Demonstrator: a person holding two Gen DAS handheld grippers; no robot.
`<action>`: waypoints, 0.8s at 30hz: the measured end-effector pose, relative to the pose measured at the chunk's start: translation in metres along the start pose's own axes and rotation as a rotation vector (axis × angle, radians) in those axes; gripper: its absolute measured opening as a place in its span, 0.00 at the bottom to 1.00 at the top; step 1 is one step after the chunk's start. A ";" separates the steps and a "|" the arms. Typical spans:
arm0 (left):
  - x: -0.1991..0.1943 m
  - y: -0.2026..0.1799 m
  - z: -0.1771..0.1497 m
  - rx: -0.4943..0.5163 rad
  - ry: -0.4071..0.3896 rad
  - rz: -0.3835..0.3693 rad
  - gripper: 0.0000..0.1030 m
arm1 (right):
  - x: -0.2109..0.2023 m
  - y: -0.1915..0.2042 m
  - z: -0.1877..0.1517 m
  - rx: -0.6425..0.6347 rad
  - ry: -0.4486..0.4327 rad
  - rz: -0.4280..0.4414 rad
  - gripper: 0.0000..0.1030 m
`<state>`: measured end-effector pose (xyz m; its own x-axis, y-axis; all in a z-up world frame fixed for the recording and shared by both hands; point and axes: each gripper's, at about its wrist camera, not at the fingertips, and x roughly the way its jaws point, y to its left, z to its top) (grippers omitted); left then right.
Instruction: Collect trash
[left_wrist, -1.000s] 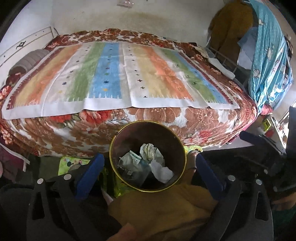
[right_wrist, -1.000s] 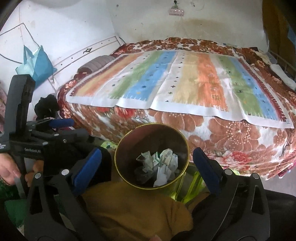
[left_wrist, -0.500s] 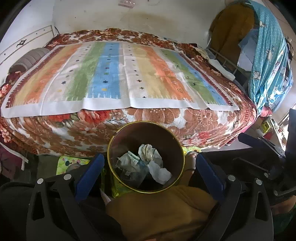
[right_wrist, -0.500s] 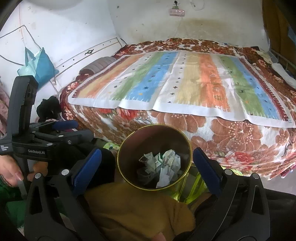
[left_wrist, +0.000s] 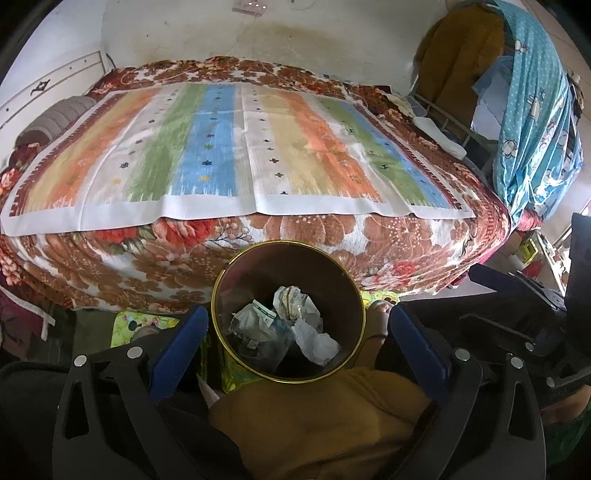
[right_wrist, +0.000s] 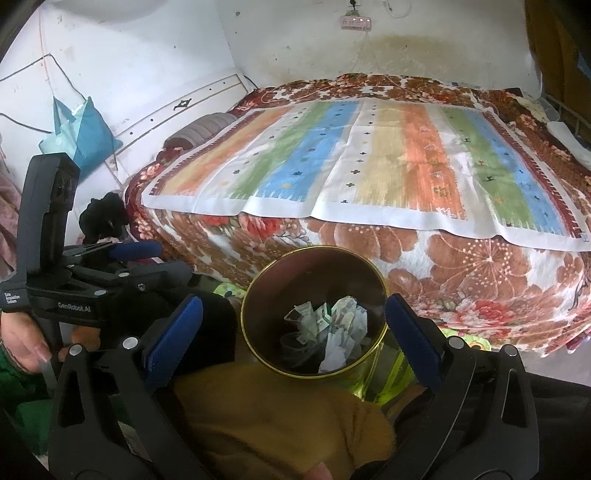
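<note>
A: Bed (left_wrist: 236, 155) looks bare of litter, striped sheet (right_wrist: 369, 162) flat.
B: Crumpled paper (left_wrist: 295, 325) sits in the bin (left_wrist: 221, 280). Left tool (left_wrist: 291, 339) and right tool (right_wrist: 293, 332) gape wide, empty.
A: Nearly finished, seemingly; floor's mostly hidden.

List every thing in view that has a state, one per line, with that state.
Trash bin: upright, uncovered, partly filled.
Crumpled paper: inside the bin, at the bottom.
Left gripper: jaws open, empty, above the bin.
Right gripper: jaws open, empty, above the bin.
Striped cloth: spread flat on the bed.
Blue bag: hanging on the wall.
</note>
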<state>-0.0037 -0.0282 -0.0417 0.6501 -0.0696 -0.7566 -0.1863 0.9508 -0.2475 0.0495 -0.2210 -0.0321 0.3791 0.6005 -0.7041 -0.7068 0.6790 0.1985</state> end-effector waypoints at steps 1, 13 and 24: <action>0.000 0.000 0.000 0.001 0.000 0.001 0.94 | 0.000 0.000 0.000 0.001 0.000 0.000 0.91; -0.002 0.001 -0.001 -0.006 -0.002 -0.015 0.94 | -0.001 0.000 0.000 0.001 0.001 0.000 0.92; 0.001 0.001 -0.001 -0.007 0.008 -0.011 0.94 | -0.001 0.000 0.000 0.002 0.000 0.002 0.91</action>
<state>-0.0043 -0.0278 -0.0430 0.6465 -0.0823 -0.7585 -0.1842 0.9479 -0.2598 0.0494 -0.2212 -0.0314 0.3779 0.6017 -0.7037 -0.7062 0.6788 0.2013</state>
